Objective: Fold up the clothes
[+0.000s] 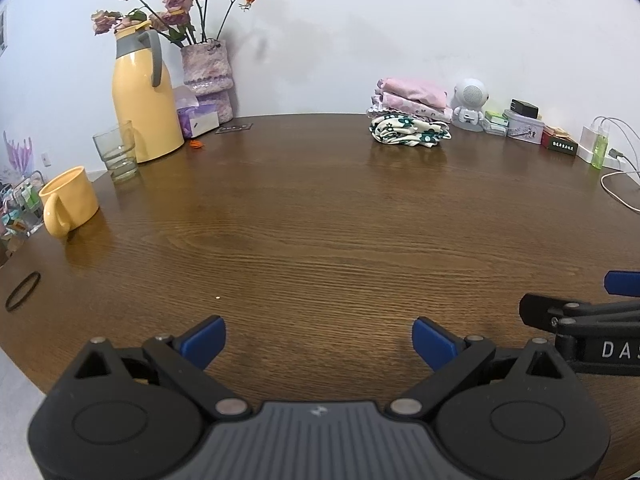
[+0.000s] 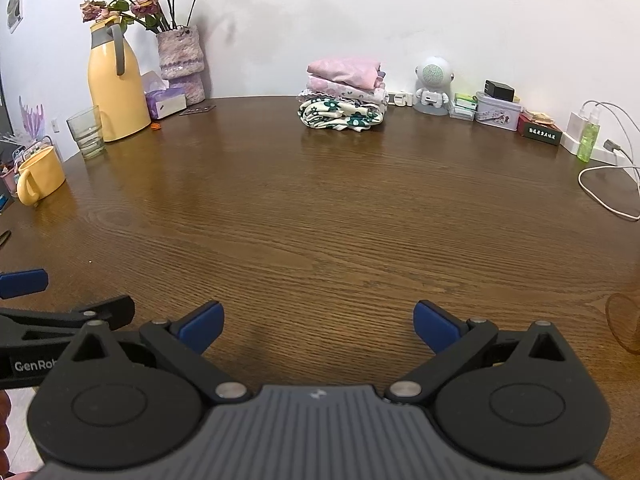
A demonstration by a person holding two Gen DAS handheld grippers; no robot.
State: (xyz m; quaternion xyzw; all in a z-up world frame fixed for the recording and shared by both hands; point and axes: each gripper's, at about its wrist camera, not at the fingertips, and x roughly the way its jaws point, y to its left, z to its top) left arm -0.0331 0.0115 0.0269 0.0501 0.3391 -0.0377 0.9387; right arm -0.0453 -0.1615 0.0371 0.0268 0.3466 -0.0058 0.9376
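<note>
Both of your grippers, the left gripper (image 1: 319,342) and the right gripper (image 2: 317,326), hover at the near edge of the brown wooden table (image 2: 320,220), jaws spread wide and empty. The stack of folded pink and floral clothes (image 2: 343,96) lies straight ahead at the far edge, well apart from both, probably nearer your right gripper.

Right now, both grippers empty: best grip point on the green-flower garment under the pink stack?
Probably the rumpled front-right edge of the green-flower garment, approached low from the near side, along the table. Loose folds bulge toward the cameras there. The two pink folded pieces rest on it, so lift those off first. Left gripper and right gripper are open.
</note>
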